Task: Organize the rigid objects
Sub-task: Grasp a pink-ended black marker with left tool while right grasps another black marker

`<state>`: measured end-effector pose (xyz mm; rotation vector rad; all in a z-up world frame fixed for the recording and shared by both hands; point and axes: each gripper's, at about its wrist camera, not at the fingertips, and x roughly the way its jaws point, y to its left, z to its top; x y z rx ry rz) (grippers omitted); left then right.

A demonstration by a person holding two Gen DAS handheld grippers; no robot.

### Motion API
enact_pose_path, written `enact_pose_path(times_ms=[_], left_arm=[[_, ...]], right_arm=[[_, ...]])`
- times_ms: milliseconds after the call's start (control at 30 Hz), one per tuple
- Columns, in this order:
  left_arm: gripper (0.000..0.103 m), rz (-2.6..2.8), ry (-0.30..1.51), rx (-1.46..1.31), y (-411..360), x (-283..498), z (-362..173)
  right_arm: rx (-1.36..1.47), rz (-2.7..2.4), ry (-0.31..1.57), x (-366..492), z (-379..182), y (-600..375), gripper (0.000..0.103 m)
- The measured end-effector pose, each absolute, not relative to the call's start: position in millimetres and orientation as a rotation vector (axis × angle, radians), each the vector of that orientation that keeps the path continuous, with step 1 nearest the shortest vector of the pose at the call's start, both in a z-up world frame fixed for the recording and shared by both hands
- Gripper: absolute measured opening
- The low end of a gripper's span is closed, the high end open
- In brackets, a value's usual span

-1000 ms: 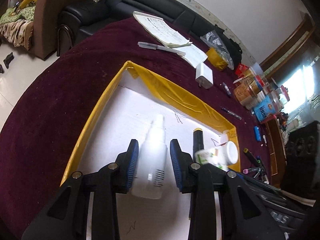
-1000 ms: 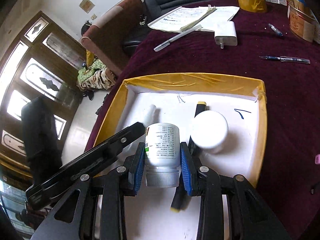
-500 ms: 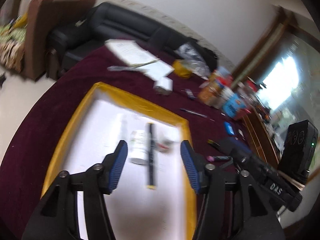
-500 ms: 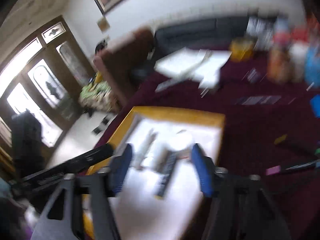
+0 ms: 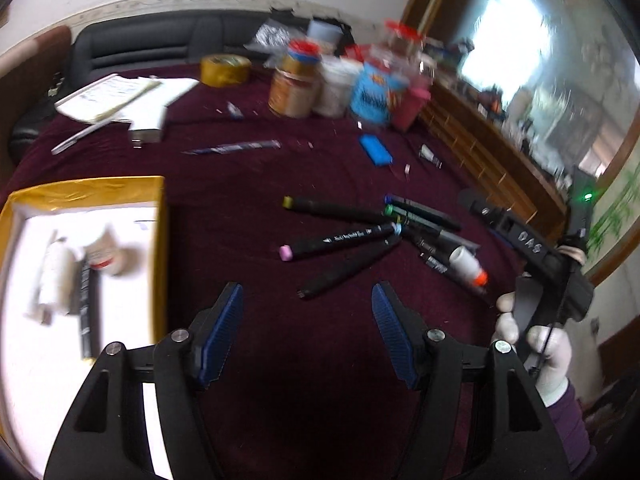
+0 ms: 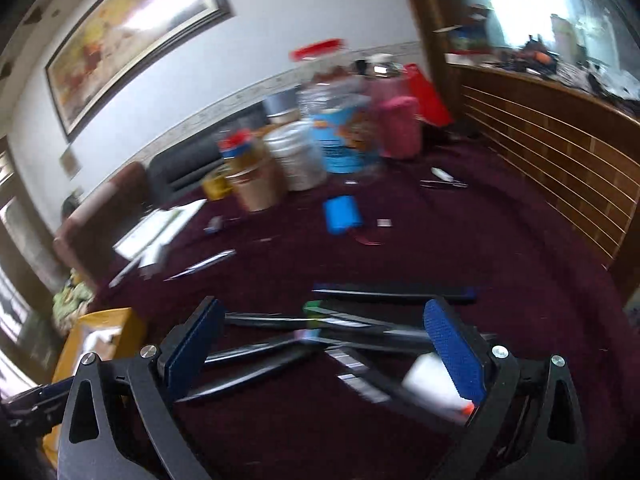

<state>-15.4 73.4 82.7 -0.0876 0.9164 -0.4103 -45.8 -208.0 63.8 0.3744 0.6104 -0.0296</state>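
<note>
A loose pile of black markers (image 5: 352, 236) lies on the dark red cloth (image 5: 304, 360), mid-frame in both wrist views. The left gripper (image 5: 306, 320) and right gripper (image 6: 320, 336) have just been opening; both jaws stand wide, holding nothing. The yellow-edged tray (image 5: 158, 248), lower left, holds what look like blurred bottles.

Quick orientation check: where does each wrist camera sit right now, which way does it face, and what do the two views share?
Left wrist: on the left gripper, angled down at the maroon table; open jaws frame loose markers, yellow-edged tray at left, the person's gloved right hand at right.
Right wrist: on the right gripper, looking lower across the table toward the jars; jaws open over the markers.
Shared: markers, jars, blue box, tray.
</note>
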Motion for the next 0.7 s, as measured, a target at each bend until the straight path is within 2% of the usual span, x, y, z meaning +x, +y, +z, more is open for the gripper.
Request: enact_pose_path(times_ms=[167,400,433,500,600,700], left_arm=[[0.065,-0.371,0.968,0.049,35.7,16.1,52.2],[0.066,-0.4,1.048,0.076,2.3,38.1,15.3],[0.062,-0.399,1.038,0.113,-4.4,31.9,15.4],[0.061,-0.469,1.059,0.117,-12.7,16.7,17.5],[0.052,-0.599,1.126,0.12,-22.5,-6.1,25.6],[0.052,-0.571,1.033,0.178,-24.7,-9.4,46.2]], right_arm=[[0.44,-0.024,0.586,-48.4,43.9,-232.6,0.098],[0.465,0.016,0.61,-40.0,37.6,-237.0,0.098],[0.463,0.022,0.612,-40.2,37.7,-236.0,0.098],[0.461,0.032,0.615,-40.7,37.4,-234.0,0.098],[0.464,0.039,0.619,-41.7,37.7,-233.0,0.098],[0.479,0.048,0.624,-40.8,37.0,-234.7,0.098]])
